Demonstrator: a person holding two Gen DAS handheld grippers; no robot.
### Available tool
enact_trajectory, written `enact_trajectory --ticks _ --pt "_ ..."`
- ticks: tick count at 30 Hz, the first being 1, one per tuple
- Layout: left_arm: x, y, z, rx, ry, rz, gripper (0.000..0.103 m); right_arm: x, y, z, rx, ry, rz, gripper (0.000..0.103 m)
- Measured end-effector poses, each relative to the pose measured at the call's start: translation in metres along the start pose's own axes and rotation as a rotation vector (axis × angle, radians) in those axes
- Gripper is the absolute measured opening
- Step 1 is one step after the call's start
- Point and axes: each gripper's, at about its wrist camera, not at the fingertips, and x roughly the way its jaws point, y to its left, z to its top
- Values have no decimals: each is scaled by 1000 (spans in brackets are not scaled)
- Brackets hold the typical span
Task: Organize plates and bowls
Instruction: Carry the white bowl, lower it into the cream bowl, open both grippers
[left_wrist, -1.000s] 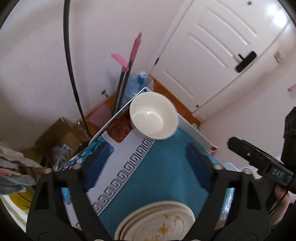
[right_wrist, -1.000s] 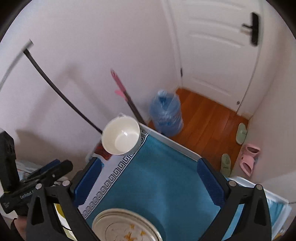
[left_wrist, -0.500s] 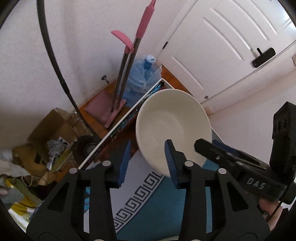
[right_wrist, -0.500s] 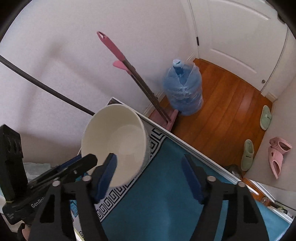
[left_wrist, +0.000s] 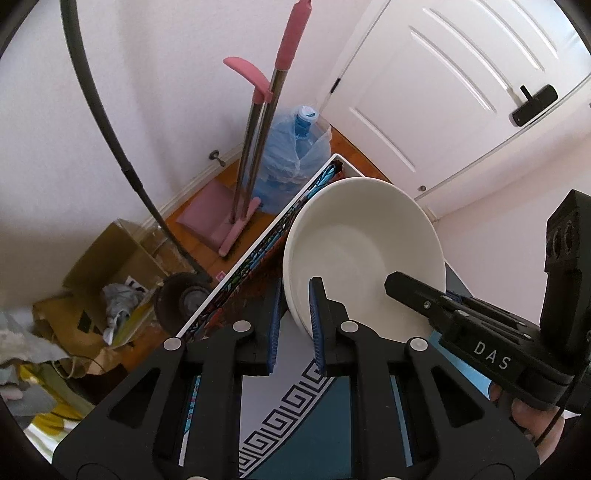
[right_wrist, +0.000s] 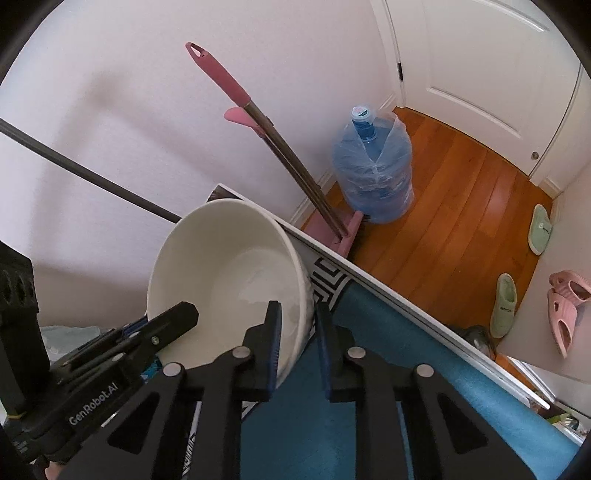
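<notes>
A plain white bowl (left_wrist: 364, 254) is held tilted above the far corner of the table. My left gripper (left_wrist: 295, 295) is shut on the bowl's near-left rim, one finger inside and one outside. My right gripper (right_wrist: 297, 317) is shut on the opposite rim of the same bowl (right_wrist: 229, 273). Each gripper's black body shows in the other's view, the right gripper (left_wrist: 480, 332) in the left wrist view and the left gripper (right_wrist: 110, 347) in the right wrist view. The plates are out of view.
The table carries a teal cloth (right_wrist: 369, 387) with a white key-pattern border (left_wrist: 284, 410). Beyond its edge stand a pink-handled mop (left_wrist: 258, 147) and a blue water jug (right_wrist: 373, 170) on the wooden floor. A cardboard box (left_wrist: 110, 266) sits lower left; slippers (right_wrist: 504, 306) lie right.
Both grippers have moved forward from over the plate stack to the bowl and closed on its rim from opposite sides. The bowl now sits tilted and raised; the plates have left the views.
</notes>
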Motion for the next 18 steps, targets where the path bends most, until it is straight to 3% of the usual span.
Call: enact_trajectory --ticks 9,18 --pt "-26 -19 -6 73 -19 0 13 -25 4 -10 16 -47 -12 15" --pt "-94 -57 -36 183 -93 -53 13 -97 6 -49 64 -169 -23 15"
